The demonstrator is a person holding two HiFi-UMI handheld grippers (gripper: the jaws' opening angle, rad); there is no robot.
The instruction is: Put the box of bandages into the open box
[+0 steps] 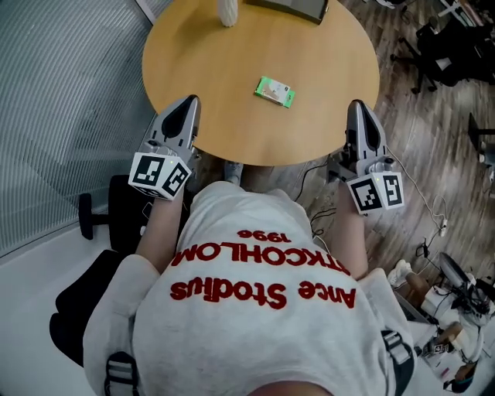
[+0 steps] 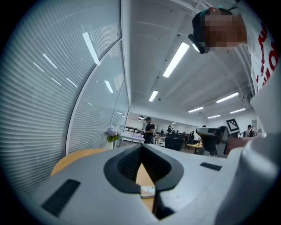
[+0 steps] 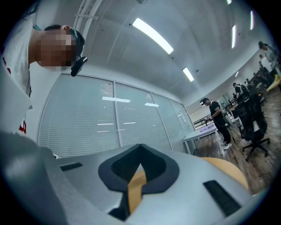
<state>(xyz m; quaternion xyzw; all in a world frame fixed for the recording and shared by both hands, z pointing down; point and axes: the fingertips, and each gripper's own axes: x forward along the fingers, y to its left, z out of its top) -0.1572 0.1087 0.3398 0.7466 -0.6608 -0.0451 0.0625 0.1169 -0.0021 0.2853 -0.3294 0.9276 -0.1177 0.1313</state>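
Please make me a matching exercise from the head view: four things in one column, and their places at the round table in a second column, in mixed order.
1. box of bandages
2. left gripper
3. right gripper
4. white vase

A. at the far edge of the table
B. at the table's right edge
C. lying near the table's middle
D. at the table's left edge

Pairs: 1-C, 2-D, 3-B, 4-A

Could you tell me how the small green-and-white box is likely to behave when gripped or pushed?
The small green-and-white box looks thin, so probably light, and may dent under a hard squeeze. Lying flat on the smooth round wooden table, it would likely slide rather than tip when pushed.
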